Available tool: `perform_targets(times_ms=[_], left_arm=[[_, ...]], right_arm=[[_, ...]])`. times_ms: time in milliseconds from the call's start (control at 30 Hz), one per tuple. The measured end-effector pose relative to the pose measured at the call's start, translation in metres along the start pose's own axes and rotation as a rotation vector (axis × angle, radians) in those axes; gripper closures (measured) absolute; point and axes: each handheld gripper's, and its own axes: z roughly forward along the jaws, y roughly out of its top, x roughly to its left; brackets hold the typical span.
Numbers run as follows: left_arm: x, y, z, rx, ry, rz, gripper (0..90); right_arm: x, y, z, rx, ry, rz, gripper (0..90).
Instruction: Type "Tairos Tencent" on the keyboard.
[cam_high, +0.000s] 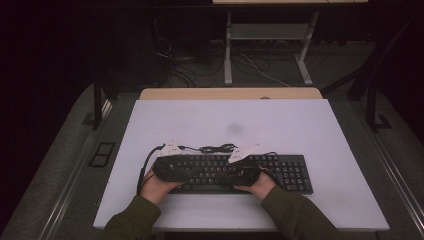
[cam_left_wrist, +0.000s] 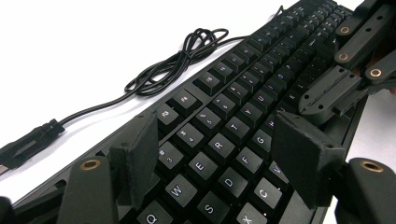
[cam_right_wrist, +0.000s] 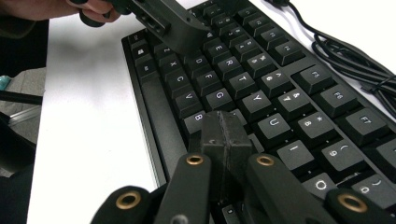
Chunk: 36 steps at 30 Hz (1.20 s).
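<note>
A black keyboard (cam_high: 282, 170) lies on the white table top (cam_high: 225, 120), its coiled cable (cam_high: 217, 148) behind it. My left gripper (cam_high: 192, 172) hovers over the keyboard's left half. In the left gripper view it (cam_left_wrist: 219, 140) stands open, its pads straddling the E, R and F keys (cam_left_wrist: 245, 158) with nothing held. My right gripper (cam_high: 224, 177) points left across the middle keys. In the right gripper view it (cam_right_wrist: 224, 130) is shut, its tips low over the keys beside G (cam_right_wrist: 219, 97); whether they touch I cannot tell. The cable's plug (cam_left_wrist: 28, 142) rests loose on the table.
A hand and green sleeve (cam_high: 295, 210) hold each gripper from the near edge. A wooden desk edge (cam_high: 230, 93) lies behind the white top. Beyond it stand a metal desk frame (cam_high: 227, 55) and floor cables (cam_high: 260, 67). Bare white surface spreads behind and beside the keyboard.
</note>
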Motion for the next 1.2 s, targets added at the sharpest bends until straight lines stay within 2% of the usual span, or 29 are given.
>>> perform_targets(times_ms=[267, 467, 667, 933, 1067, 1200], left_arm=[[0.000, 0.000, 0.000, 0.000, 0.002, 0.001, 31.5], [-0.001, 0.001, 0.000, 0.001, 0.001, 0.004, 31.5], [-0.002, 0.003, 0.001, -0.001, -0.003, 0.005, 31.8], [-0.004, 0.006, 0.004, -0.003, -0.019, 0.015, 34.3], [-0.005, 0.007, 0.007, -0.003, -0.033, 0.016, 38.6], [-0.007, 0.009, 0.011, 0.000, -0.045, 0.023, 46.9]], right_arm=[[-0.001, 0.001, -0.003, -0.018, 0.002, 0.003, 88.9], [-0.003, 0.002, -0.008, -0.032, 0.005, 0.005, 84.7], [-0.007, 0.003, -0.014, -0.052, 0.005, 0.020, 75.2], [-0.015, 0.003, -0.023, -0.081, -0.002, 0.044, 58.4], [-0.020, 0.002, -0.026, -0.094, -0.013, 0.058, 49.9], [-0.024, 0.000, -0.028, -0.109, -0.029, 0.070, 41.7]])
